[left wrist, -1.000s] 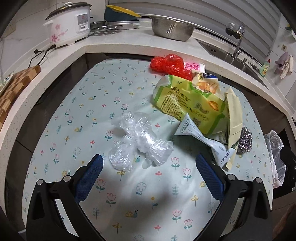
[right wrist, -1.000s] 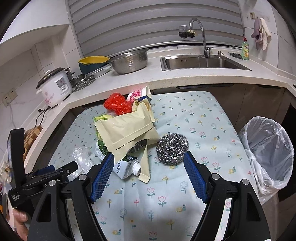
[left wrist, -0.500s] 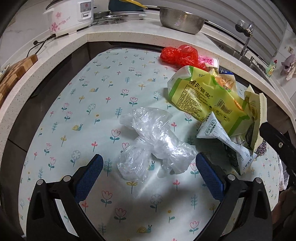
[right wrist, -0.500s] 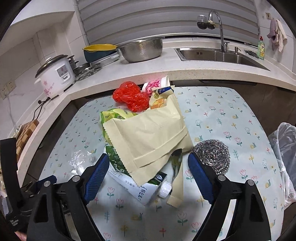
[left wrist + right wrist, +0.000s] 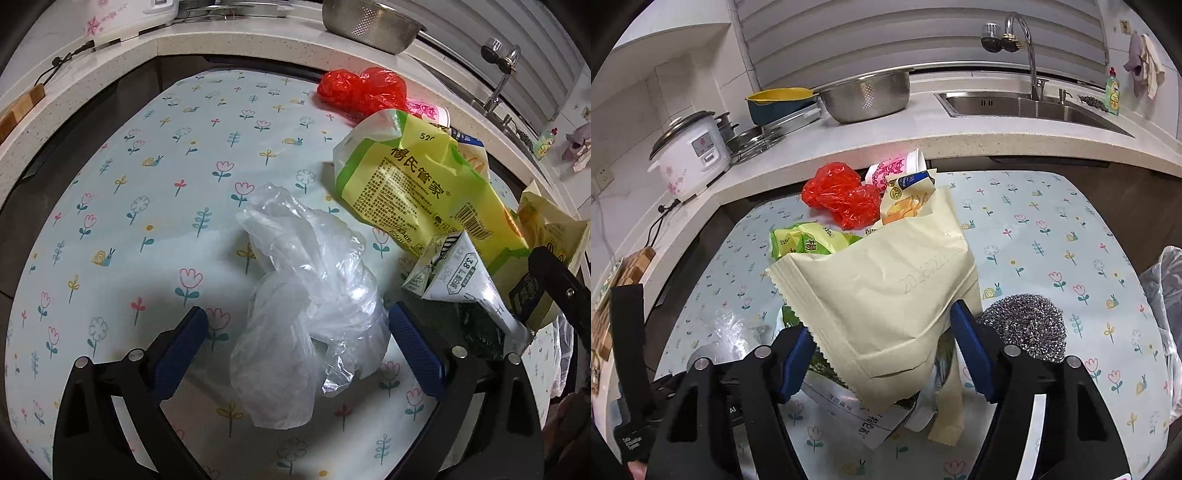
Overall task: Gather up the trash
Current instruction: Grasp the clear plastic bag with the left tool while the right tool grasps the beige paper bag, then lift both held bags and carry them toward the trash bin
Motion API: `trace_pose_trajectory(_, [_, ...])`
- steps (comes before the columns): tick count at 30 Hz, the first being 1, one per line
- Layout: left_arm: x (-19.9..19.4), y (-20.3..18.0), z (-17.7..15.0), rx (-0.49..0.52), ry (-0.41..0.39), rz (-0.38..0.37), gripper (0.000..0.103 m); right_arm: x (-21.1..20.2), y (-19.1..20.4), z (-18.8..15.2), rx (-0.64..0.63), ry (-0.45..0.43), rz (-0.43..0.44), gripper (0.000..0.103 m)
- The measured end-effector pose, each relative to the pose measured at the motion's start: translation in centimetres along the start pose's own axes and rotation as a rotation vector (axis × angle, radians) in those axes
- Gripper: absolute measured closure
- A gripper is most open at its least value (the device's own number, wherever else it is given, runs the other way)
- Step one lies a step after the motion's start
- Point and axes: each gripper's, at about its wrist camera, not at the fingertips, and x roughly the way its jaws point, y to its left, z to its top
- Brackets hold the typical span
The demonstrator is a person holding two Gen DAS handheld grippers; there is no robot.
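Left gripper (image 5: 295, 339) jaws closing around the crumpled clear plastic bag (image 5: 306, 306) at table centre, not yet pinching. Right gripper (image 5: 882, 350) jaws closing around the cream paper pouch (image 5: 886, 295), 3 o'clock of it. Both look light, soft, slippery; best gripped mid-bunch.

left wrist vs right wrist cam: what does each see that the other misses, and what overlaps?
Left wrist only: the left gripper, jaws closing around the clear plastic bag, and the printed face of the green packet.

Right wrist only: the right gripper, jaws closing around the beige pouch, the steel scourer, the sink and the bin bag.

Both: red bag, colander, floral tablecloth.
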Motion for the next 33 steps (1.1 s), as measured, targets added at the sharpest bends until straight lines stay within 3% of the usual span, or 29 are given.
trace_pose_trajectory(3, [-0.2, -0.2, -0.1, 0.0, 0.008, -0.062, 0.034, -0.7, -0.5, -0.1, 0.008, -0.007, 0.014, 0.052])
trace_pose_trajectory(5, [-0.5, -0.7, 0.0, 0.007, 0.013, -0.097, 0.054, -1.4, -0.7, -0.2, 0.012, -0.015, 0.023, 0.057])
trace_pose_trajectory(6, [-0.7, -0.9, -0.1, 0.013, 0.013, -0.101, 0.056, -1.8, -0.8, -0.2, 0.015, -0.021, 0.03, 0.057])
trace_pose_trajectory(8, [-1.1, -1.4, -0.1, 0.029, 0.008, -0.109, 0.064, -2.6, -1.0, -0.2, 0.014, -0.028, 0.038, 0.068])
trace_pose_trajectory(20, [-7.1, -4.9, -0.7, 0.089, -0.087, -0.148, 0.069, -9.0, -2.8, 0.7, 0.035, -0.13, 0.031, 0.069])
trace_pose_trajectory(33, [-13.6, -13.4, -2.2, 0.237, -0.177, -0.22, 0.069, -16.7, -8.1, 0.3, 0.103, -0.239, -0.024, 0.069])
